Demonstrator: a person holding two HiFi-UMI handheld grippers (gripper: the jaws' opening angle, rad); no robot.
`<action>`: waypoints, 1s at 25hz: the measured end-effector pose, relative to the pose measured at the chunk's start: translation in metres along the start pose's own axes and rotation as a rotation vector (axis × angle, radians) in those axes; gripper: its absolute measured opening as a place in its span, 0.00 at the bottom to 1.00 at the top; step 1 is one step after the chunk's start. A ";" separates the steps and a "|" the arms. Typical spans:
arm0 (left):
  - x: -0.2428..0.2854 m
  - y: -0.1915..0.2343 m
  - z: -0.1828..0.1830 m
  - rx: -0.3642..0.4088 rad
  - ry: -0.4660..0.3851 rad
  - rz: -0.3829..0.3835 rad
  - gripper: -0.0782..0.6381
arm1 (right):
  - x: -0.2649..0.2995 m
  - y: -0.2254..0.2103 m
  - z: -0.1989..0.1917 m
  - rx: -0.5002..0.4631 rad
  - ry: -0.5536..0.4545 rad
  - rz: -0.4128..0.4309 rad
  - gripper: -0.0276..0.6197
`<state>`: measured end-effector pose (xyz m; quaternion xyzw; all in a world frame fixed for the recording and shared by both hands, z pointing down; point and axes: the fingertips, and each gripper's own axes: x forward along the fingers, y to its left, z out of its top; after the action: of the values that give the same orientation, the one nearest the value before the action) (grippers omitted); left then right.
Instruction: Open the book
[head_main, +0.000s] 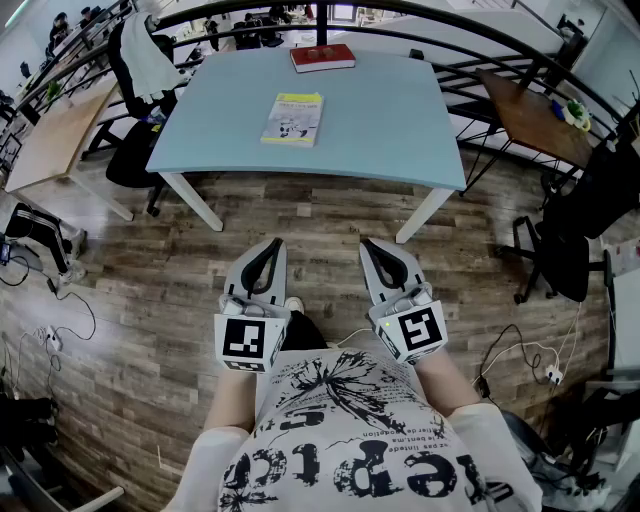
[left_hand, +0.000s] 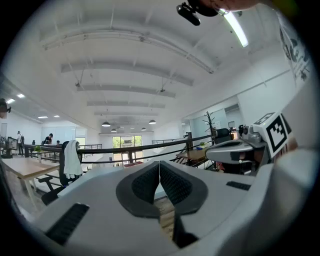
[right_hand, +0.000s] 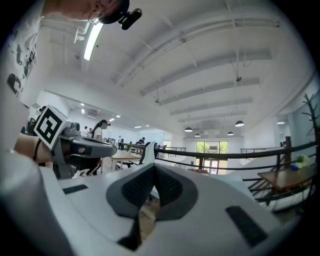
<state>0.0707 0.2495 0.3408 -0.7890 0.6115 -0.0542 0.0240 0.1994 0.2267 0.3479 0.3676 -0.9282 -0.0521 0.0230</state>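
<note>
**Item 1: yellow book** (head_main: 293, 119). Closed, lying flat on the pale blue tabletop (head_main: 390, 125), left of the middle. Its long axis runs roughly 12-to-6 in the head view, with the top leaning slightly toward 1 o'clock. I take it to be the book to open, since it is the nearer of the two.

**Item 2: red book** (head_main: 322, 57). Closed, at the tabletop's far edge, at 12 o'clock from the yellow one and well apart from it.

**Item 3: left gripper** (head_main: 272, 244). Fingers clenched tip to tip on nothing (its own view shows the pads meeting, with only bare floor below them). It is held level over the wooden floor (head_main: 150, 290), short of the tabletop. The yellow book lies near 12 o'clock from it, well apart. This is the nearer gripper, by a little.

**Item 4: right gripper** (head_main: 369, 244). Fingers likewise clenched and empty. The yellow book lies at about 11 o'clock from it.

**Writing.** The cover print on both books is too small to read. The shirt (head_main: 350, 440) carries large black lettering, seen upside down, which I cannot read with confidence. The cubes bear square markers only.
</note>
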 end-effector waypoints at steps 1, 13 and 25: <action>-0.001 -0.001 -0.001 0.001 0.003 -0.002 0.14 | -0.001 0.001 0.000 0.002 0.000 -0.001 0.05; 0.006 -0.001 -0.013 -0.001 0.028 -0.010 0.14 | 0.004 0.000 -0.012 0.024 0.013 0.003 0.05; 0.089 0.065 -0.039 -0.011 0.061 -0.041 0.14 | 0.100 -0.036 -0.039 0.047 0.065 -0.045 0.05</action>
<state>0.0257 0.1481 0.3779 -0.7997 0.5957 -0.0753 0.0000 0.1543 0.1295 0.3826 0.3902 -0.9195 -0.0186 0.0432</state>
